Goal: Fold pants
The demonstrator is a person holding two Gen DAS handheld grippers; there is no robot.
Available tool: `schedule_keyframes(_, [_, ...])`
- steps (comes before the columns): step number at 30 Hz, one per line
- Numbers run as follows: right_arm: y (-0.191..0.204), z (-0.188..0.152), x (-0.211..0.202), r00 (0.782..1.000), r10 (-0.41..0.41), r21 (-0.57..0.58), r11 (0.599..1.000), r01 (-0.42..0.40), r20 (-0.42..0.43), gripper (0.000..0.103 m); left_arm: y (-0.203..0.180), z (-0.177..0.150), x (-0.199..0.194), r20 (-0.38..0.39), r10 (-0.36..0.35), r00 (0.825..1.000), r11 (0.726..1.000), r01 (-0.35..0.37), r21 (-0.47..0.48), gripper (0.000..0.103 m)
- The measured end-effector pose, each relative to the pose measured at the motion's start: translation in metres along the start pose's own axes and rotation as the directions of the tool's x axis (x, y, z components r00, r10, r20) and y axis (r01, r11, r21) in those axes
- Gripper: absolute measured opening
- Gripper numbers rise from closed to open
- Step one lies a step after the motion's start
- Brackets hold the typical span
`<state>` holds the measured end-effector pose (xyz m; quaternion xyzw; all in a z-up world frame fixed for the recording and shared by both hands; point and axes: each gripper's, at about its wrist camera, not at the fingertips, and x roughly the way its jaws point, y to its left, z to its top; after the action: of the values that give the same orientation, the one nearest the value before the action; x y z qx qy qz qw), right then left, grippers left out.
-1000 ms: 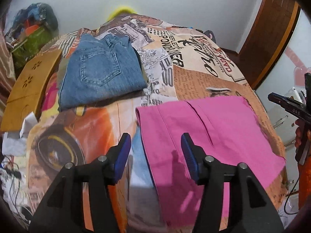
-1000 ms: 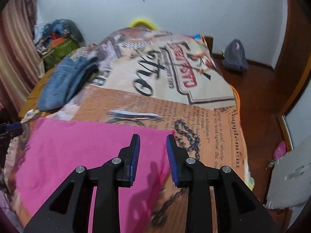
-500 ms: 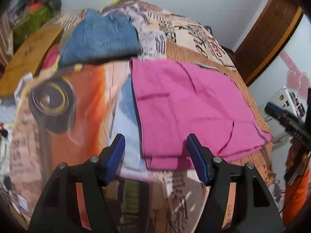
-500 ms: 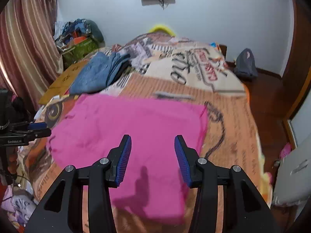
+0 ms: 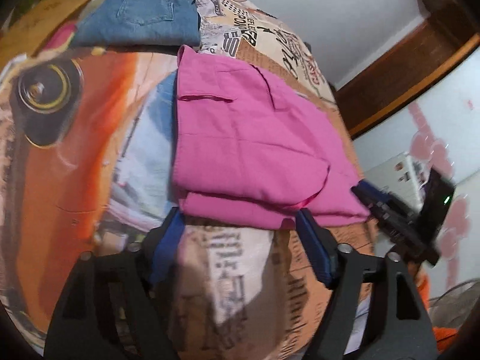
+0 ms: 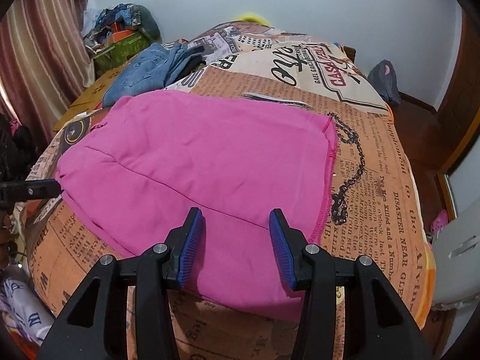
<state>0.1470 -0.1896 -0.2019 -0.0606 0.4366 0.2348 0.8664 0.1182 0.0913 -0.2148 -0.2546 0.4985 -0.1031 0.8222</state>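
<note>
The bright pink cotton pants [image 5: 249, 138] lie flat on the bed with the orange newspaper-print cover [image 6: 375, 180], already doubled over so one layer sits on another. Their near edge is just ahead of the left gripper [image 5: 238, 234], whose blue-padded jaws stand wide apart and hold nothing. The right gripper [image 6: 237, 240] hangs over the near part of the same cloth, by its stitched hem, with its jaws also apart and empty.

The main risk, as I judge it, is a pinch that takes only the upper layer. Ahead of the left gripper the top layer sits back from the one beneath, so jaws closing there could catch one and leave the other behind, pulling the fold askew. The thin fabric may also slide on the cover or bunch if one gripper lifts before the other. To the right of the left gripper the top layer's corner curls up, and it could flop open when the pants are raised.

The folded blue denim jeans [image 5: 141, 12] lie beyond the pants, well ahead of both grippers. A fold carried too far forward could land on them.
</note>
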Motion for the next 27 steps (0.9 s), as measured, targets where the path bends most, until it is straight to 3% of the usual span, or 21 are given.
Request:
schedule_keyframes(5, [0.002,-0.003,-0.001,1.0,0.002,-0.002,1.0,-0.002,0.008,0.043,0.013,0.007,0.001,0.02,-0.113,0.993,0.987,0.115,-0.115,0.085])
schedule_keyframes(9, [0.003,-0.003,-0.001,1.0,0.008,-0.003,1.0,-0.007,0.008,0.043,0.022,0.017,0.003,0.036,-0.151,0.988,0.973,0.155,-0.17,0.084])
schedule_keyframes(14, [0.004,-0.004,-0.001,1.0,0.012,-0.006,1.0,-0.012,0.005,0.043,0.018,0.035,0.013,0.034,-0.076,0.997,0.984,0.081,-0.162,0.071])
schedule_keyframes(17, [0.003,-0.003,-0.001,1.0,0.016,0.0,1.0,-0.016,0.005,0.043,0.007,0.042,0.018,0.032,0.03,0.999,0.995,-0.027,-0.092,0.045])
schedule_keyframes(18, [0.002,-0.003,-0.001,1.0,0.018,0.003,1.0,-0.018,0.005,0.043,0.007,0.044,0.019,0.032,0.039,0.999,0.996,-0.037,-0.079,0.032])
schedule_keyframes(19, [0.002,-0.003,-0.001,1.0,0.02,0.006,1.0,-0.02,0.004,0.043,0.005,0.046,0.021,0.027,0.026,0.999,0.998,-0.024,-0.066,0.028])
schedule_keyframes(23, [0.0,-0.003,-0.001,1.0,0.026,0.011,1.0,-0.026,0.001,0.043,-0.007,0.047,0.019,0.064,0.088,0.994,0.996,-0.089,0.01,0.022])
schedule_keyframes(27, [0.001,-0.001,-0.002,1.0,0.019,0.009,1.0,-0.019,-0.01,0.043,-0.028,0.043,0.009,0.133,0.165,0.977,0.976,-0.182,0.12,0.02])
